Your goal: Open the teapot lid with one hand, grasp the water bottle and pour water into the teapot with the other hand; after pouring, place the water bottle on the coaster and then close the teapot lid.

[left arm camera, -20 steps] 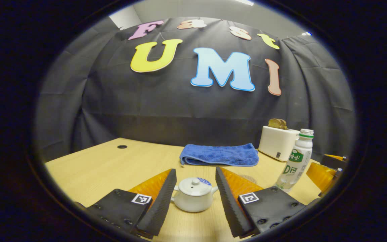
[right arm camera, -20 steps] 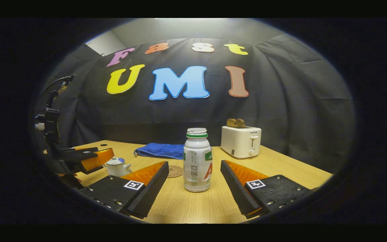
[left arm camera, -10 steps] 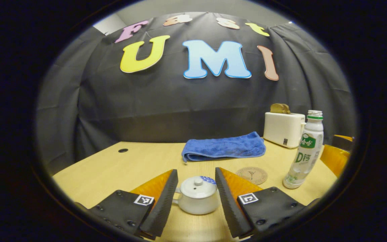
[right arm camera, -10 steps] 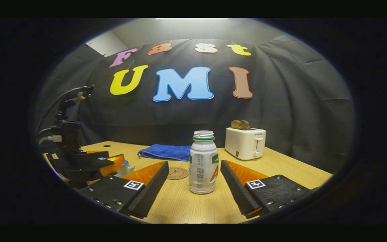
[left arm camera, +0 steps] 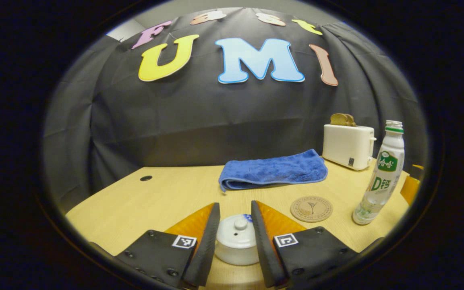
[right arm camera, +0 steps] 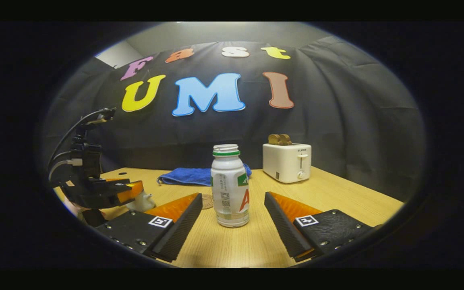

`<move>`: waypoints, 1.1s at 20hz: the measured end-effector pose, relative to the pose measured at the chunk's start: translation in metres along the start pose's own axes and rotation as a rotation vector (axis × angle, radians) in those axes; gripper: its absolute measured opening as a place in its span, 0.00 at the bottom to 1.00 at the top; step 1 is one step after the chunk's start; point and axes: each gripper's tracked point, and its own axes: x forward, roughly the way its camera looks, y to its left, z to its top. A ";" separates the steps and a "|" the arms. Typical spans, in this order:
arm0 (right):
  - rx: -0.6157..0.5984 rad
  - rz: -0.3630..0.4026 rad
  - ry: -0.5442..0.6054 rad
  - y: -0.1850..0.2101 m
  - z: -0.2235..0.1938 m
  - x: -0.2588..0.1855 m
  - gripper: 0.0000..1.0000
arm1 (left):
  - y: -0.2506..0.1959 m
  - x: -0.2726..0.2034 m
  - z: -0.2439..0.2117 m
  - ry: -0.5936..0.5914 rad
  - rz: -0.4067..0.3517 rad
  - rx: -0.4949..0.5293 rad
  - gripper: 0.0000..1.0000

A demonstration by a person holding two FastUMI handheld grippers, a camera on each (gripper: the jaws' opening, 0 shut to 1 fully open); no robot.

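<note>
Teapot point(left arm camera: 237, 240) lid on | left tool point(left arm camera: 235, 225) narrowed around it, contact unclear | right tool point(right arm camera: 232, 215) spread, flanking bottle point(right arm camera: 230, 186)

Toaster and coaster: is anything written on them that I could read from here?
Toaster: a small dark mark near the top of its front, too small to read.
Coaster: a ring of fine print around a small drawing, too small to read.
Nothing legible on either.
</note>
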 end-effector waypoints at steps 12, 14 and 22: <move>0.021 -0.014 0.014 -0.008 -0.005 0.002 0.95 | 0.000 0.000 0.010 -0.034 -0.018 -0.022 0.12; 0.019 -0.014 0.018 -0.008 -0.007 0.002 0.95 | 0.001 -0.003 0.017 -0.058 -0.027 -0.041 0.07; 0.000 0.006 0.009 -0.002 -0.002 0.009 0.95 | 0.043 -0.024 0.036 -0.118 0.005 -0.097 0.11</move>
